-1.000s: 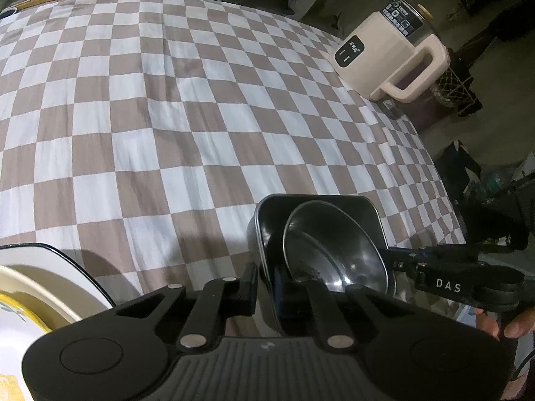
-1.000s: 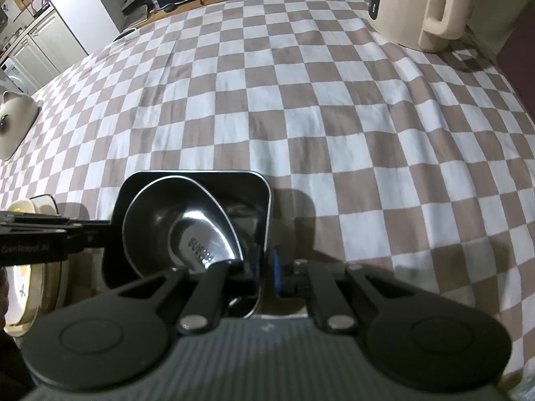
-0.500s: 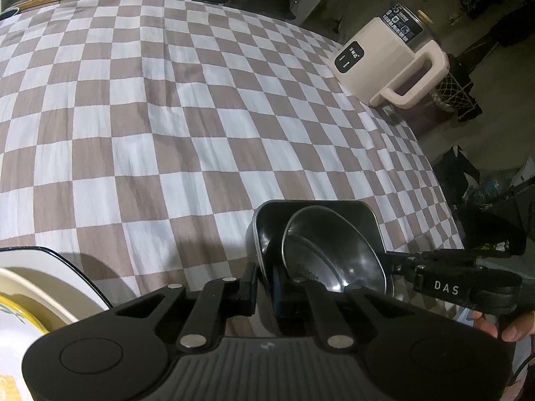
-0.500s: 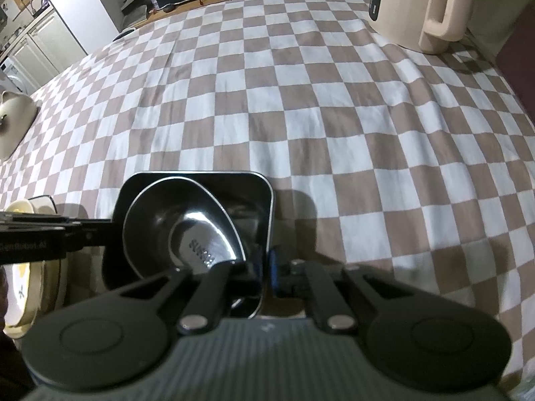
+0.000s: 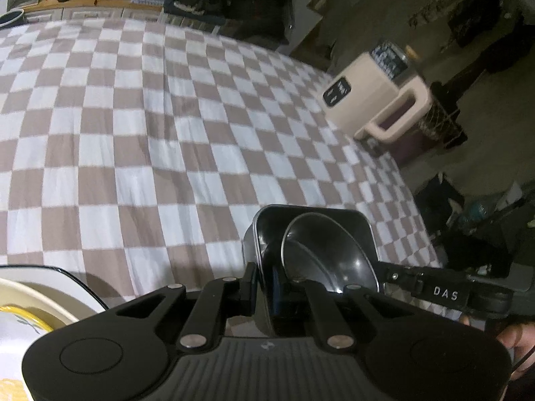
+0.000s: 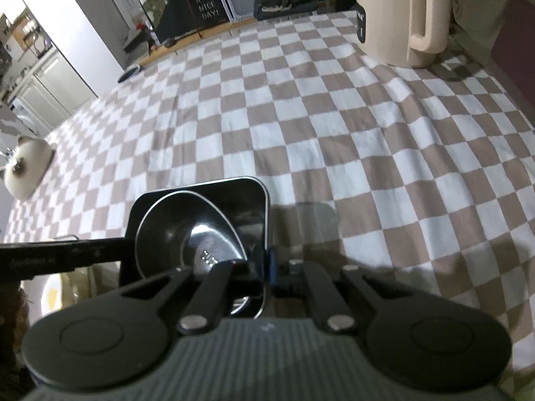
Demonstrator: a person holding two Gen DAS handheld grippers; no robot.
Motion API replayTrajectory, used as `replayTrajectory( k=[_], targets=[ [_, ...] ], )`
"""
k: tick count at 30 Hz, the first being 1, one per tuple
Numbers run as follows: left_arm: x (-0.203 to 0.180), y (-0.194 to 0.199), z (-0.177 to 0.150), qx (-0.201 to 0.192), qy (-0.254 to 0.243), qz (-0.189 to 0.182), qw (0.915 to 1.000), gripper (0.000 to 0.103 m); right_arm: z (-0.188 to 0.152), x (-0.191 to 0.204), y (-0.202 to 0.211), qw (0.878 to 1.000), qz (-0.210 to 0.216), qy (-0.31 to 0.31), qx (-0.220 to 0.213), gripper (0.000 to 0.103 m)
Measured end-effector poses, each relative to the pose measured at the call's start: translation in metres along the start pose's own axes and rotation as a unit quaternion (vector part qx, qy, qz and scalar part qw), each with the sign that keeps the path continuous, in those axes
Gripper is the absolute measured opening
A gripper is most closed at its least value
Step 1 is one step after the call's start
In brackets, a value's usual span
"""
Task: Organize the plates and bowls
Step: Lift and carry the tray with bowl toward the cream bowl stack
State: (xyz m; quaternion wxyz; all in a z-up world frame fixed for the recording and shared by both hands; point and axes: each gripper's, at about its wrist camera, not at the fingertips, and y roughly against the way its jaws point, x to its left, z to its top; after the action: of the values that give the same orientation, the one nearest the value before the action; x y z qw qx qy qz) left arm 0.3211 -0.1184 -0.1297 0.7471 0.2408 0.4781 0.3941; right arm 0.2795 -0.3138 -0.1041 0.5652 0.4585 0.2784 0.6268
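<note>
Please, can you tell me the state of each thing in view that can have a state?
Left gripper: shut on the tray's left wall.
Right gripper: shut on the tray's right wall.
Tray: black, upright, held from both sides, bowl inside.
Bowl: metal, tilted, leaning inside the tray.
Plates: stacked at the near left.
Kettle: upright on the cloth.

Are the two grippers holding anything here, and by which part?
Both hold the black square dish with the round metal bowl inside: left gripper clamps its left wall, right gripper its right wall, jaws shut over the rim.
</note>
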Motion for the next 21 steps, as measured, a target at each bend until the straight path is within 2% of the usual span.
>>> replayTrajectory(
  k=[11,16,21],
  targets=[
    [0.012,0.048,0.007,-0.059,0.026,-0.017,0.9978,0.008,0.0,0.021,0.03,0.997,0.042,-0.011,-0.058,0.006],
    [0.016,0.082,0.007,-0.095,0.018,-0.01,0.9953,0.008,0.001,0.037,0.037,0.994,0.07,-0.011,-0.079,0.006],
    [0.029,0.117,0.003,-0.127,0.032,-0.022,0.9912,0.01,-0.002,0.057,0.046,0.991,0.095,-0.005,-0.096,0.006]
  ],
)
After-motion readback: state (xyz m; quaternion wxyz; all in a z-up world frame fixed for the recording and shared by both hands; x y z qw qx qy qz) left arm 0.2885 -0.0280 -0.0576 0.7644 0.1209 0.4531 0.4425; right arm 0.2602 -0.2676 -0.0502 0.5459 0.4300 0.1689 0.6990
